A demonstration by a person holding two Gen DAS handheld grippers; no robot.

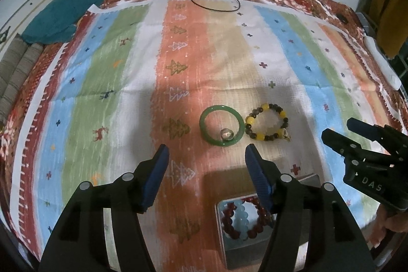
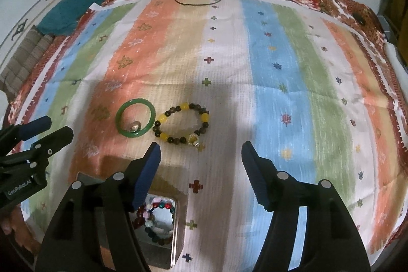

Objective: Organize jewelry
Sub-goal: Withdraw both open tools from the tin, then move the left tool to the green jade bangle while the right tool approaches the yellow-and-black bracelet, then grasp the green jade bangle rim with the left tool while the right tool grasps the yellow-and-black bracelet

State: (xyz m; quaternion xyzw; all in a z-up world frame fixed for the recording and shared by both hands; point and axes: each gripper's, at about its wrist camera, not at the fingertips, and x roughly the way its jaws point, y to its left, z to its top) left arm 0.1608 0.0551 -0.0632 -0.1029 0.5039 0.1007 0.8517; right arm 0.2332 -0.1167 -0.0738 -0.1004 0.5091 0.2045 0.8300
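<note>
Both grippers empty, jaws spread, nothing between the pads. Left gripper [image 1: 206,165] and right gripper [image 2: 201,165] hang over the striped cloth [image 1: 280,47], tilted down toward its near edge. Green bangle [image 1: 219,126] lies flat on the cloth, a small clear ring [image 1: 227,133] inside it; beaded bracelet [image 1: 267,122] just beside it, toward the cloth's right edge, nearly touching. Metal tin [image 2: 176,233] sits open nearer the front edge, already holding red bead strands [image 1: 230,219] and a pale blue one — likely the collection spot. Loose pieces probably go in next; bangle looks hard and slippery to pinch.
</note>
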